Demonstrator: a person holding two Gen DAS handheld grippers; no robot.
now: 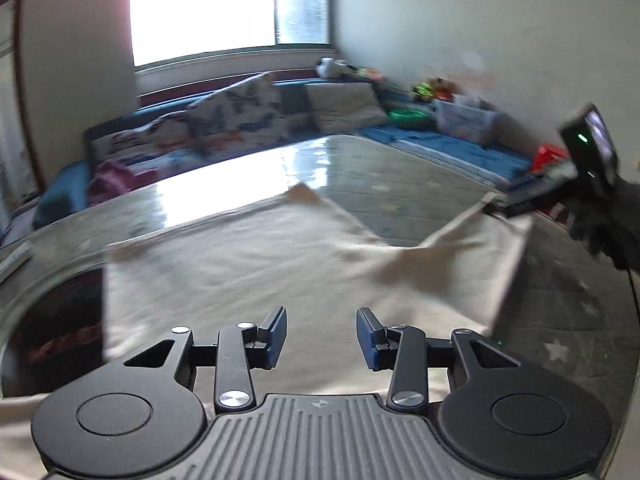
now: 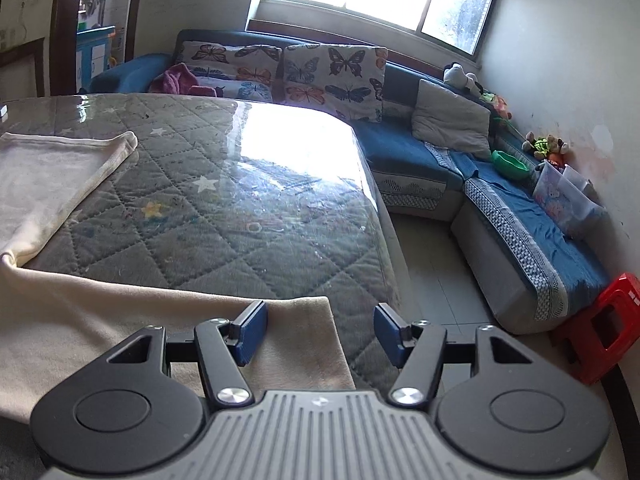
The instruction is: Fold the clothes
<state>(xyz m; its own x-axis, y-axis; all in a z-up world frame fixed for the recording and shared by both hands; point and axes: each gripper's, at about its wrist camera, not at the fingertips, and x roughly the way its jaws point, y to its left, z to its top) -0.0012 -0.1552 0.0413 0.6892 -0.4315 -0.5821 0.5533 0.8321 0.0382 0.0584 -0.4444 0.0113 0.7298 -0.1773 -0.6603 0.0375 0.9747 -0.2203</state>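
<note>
A cream garment (image 1: 240, 264) lies spread on the quilted grey table (image 1: 400, 184) under a glossy clear sheet. My left gripper (image 1: 321, 314) hovers open over the garment's near part, nothing between its fingers. At the right, a dark-gloved hand (image 1: 600, 228) holds my right gripper (image 1: 504, 206) at a raised, blurred corner of the garment. In the right wrist view, my right gripper (image 2: 320, 307) stands open. The garment's corner (image 2: 296, 332) lies under its left finger, and one sleeve (image 2: 60, 168) stretches away at the left on the table (image 2: 240, 200).
A blue corner sofa (image 2: 420, 152) with butterfly cushions (image 2: 332, 76) and a grey cushion (image 2: 452, 120) wraps the far side. On it are toys, a green bowl (image 2: 510, 164) and a plastic box (image 2: 560, 196). A red stool (image 2: 604, 328) stands on the tiled floor (image 2: 432, 276).
</note>
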